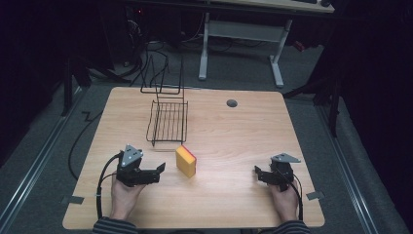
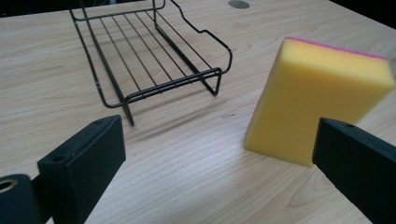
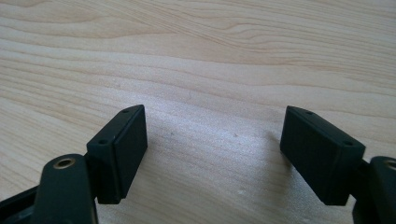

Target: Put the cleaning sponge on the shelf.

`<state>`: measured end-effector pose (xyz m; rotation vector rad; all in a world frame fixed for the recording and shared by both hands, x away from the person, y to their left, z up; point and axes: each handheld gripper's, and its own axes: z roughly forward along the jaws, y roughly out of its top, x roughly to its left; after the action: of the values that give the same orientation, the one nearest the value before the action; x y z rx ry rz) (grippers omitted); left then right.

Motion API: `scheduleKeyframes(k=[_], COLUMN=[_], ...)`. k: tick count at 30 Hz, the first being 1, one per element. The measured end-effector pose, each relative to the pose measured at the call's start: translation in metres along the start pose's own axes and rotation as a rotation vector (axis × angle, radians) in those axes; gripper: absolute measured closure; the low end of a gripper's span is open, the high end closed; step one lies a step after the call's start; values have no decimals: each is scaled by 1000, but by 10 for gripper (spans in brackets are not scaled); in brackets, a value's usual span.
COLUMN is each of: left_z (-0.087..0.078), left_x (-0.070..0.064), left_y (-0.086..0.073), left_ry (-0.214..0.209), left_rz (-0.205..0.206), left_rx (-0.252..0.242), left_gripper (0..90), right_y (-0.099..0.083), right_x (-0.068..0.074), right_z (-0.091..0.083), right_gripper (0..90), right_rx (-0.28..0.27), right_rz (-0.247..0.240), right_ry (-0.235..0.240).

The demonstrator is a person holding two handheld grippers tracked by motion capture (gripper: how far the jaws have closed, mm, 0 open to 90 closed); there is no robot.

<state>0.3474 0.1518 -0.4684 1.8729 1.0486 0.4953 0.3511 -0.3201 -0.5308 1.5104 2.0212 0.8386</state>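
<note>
While my left gripper [image 1: 158, 171] rests low on the near left of the tabletop [image 1: 234, 146], its fingers [image 2: 88, 163] stand wide apart with nothing between them, aimed right toward the sponge [image 1: 186, 161]. From the left gripper view, the sponge [image 2: 313, 98] sits just ahead and off to the right-hand finger's side, not centred in the gap.

Moving right, the black wire rack [image 1: 168, 122] sits on the far side of the sponge, close to it but apart, its open end facing me. The sponge itself stands on edge near the middle of the tabletop, yellow with a thin pink layer along its top.

Farther right, my right gripper [image 1: 259, 174] rests on the near right, well apart from the sponge. Its fingers [image 3: 123, 149] are also spread wide and hold nothing, with bare wood beneath them.

As I judge it, the main risk is tipping. The sponge stands upright on a narrow edge, so if I push in with it off-centre, one finger could nudge it over or slide it toward the rack before the other closes. Squeezing too hard may also fold the soft foam so that it slips out. Lifting it toward the rack, I could catch a corner on the wire rim.

I can read no brand, label or writing on anything.
</note>
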Motion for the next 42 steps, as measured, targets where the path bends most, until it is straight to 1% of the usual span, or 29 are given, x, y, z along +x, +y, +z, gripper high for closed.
scheduleKeyframes(k=[3, 5, 6, 13, 17, 20, 22, 31, 38, 42], left_z=[1, 1, 2, 8, 10, 12, 14, 20, 29, 34], left_x=[-4, -7, -9, -16, -21, -25, -27, -34, -41, -43], left_y=[2, 3, 3, 5, 6, 8, 8, 8, 9, 9], left_ry=[-14, -46, -52, -74, -86, -97, -107, -123, -154, -156], left_rz=[11, 24, 31, 35, 48, 69, 71, 79, 85, 90], left_rx=[2, -5, -6, 10, 12, 15, 18, 29, 35, 44], left_gripper=[30, 12, 11, 4, 4, 2, 2, 0, 0, 0], right_y=[0, 0, 0, 0, 0, 0, 0, 0, 0, 0], right_x=[0, 0, 0, 0, 0, 0, 0, 0, 0, 0], right_z=[0, 0, 0, 0, 0, 0, 0, 0, 0, 0], right_gripper=[233, 233, 233, 233, 233, 233, 233, 233, 233, 233], right_rx=[0, 0, 0, 0, 0, 0, 0, 0, 0, 0], right_rz=[0, 0, 0, 0, 0, -1, -1, -1, -1, -1], right_ry=[0, 0, 0, 0, 0, 0, 0, 0, 0, 0])
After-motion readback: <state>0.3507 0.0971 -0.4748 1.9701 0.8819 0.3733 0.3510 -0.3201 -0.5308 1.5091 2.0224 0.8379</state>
